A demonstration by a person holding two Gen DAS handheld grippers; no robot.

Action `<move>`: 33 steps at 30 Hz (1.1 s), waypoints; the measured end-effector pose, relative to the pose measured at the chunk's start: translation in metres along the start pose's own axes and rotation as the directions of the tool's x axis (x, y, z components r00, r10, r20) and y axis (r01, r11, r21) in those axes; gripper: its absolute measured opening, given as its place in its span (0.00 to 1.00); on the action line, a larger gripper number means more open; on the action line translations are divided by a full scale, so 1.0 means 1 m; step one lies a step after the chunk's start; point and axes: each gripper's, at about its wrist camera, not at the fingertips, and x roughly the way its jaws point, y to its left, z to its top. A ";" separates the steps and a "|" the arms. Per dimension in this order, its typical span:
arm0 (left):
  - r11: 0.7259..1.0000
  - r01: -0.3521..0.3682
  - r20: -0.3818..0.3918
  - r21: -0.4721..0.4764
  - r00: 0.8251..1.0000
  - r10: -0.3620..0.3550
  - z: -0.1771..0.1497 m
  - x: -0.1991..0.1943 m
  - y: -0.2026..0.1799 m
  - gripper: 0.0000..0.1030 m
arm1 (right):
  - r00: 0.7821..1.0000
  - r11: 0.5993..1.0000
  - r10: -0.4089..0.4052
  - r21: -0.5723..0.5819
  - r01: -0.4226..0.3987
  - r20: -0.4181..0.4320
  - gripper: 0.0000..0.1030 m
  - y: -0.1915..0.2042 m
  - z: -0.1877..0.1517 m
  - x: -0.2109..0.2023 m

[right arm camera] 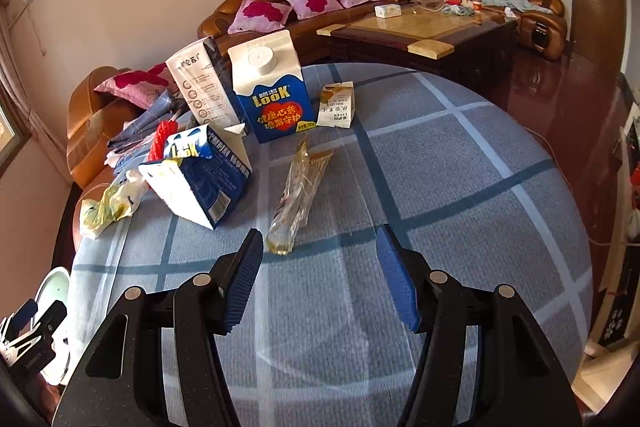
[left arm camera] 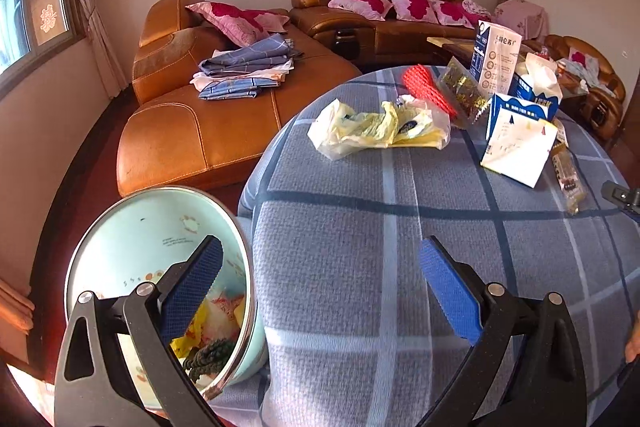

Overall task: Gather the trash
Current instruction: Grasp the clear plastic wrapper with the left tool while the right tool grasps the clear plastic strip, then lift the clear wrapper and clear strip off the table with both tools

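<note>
1. Reaching for the next piece of trash looks like the step in hand: the right tool (right arm camera: 318, 281) hangs over the checked table (right arm camera: 460, 187) with its blue pads well apart and nothing between them.
2. Nearest to it lies a clear crinkled wrapper (right arm camera: 298, 193), lengthwise, its near end just beyond the left pad. Judging from that, it is the easiest pick (thin film, so it will likely slide and crumple).
3. To do it well, bring the pads down either side of the wrapper's near end, across its narrow width, press lightly to the cloth, then close; lift only once the film is pinched.
4. The left tool (left arm camera: 320, 291) is likewise spread and empty, hanging at the table's near left edge, right beside the pale green bin (left arm camera: 160, 219), which already holds some yellow scraps.
5. Left on the table are a yellow plastic bag (left arm camera: 376, 127) at the far left, a red mesh piece (left arm camera: 426, 89), a tipped blue carton (right arm camera: 200, 179), an upright blue carton (right arm camera: 272, 95), a tall white carton (right arm camera: 200, 87) and a small packet (right arm camera: 337, 105).
6. Carry the wrapper low and leftward to the bin; avoid brushing the tipped carton, which sits close beside it.
</note>
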 end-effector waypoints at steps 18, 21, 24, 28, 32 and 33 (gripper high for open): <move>0.995 0.097 -0.055 -0.001 0.994 -0.097 0.102 0.118 -0.012 0.72 | 0.998 1.000 -0.006 0.020 0.007 -0.060 0.29 0.007 0.017 0.070; 0.992 0.115 -0.095 0.049 0.989 -0.110 0.094 0.127 -0.024 0.70 | 0.998 0.999 0.007 0.039 -0.005 -0.061 0.21 0.003 0.017 0.070; 0.991 0.100 -0.091 0.085 0.992 -0.092 0.089 0.123 -0.031 0.56 | 0.997 0.999 0.029 0.039 -0.027 -0.065 0.13 0.002 0.018 0.071; 0.988 0.108 -0.082 0.107 0.992 -0.100 0.078 0.111 -0.040 0.34 | 0.998 0.999 0.041 0.036 -0.039 -0.055 0.09 0.003 0.017 0.068; 0.987 0.120 -0.074 0.107 0.991 -0.113 0.066 0.088 -0.045 0.22 | 0.999 0.999 0.028 0.040 -0.026 -0.034 0.09 0.002 0.015 0.060; 0.986 0.132 -0.078 0.099 0.989 -0.125 0.062 0.081 -0.045 0.22 | 0.999 0.999 0.027 0.035 -0.026 -0.029 0.09 0.002 0.013 0.056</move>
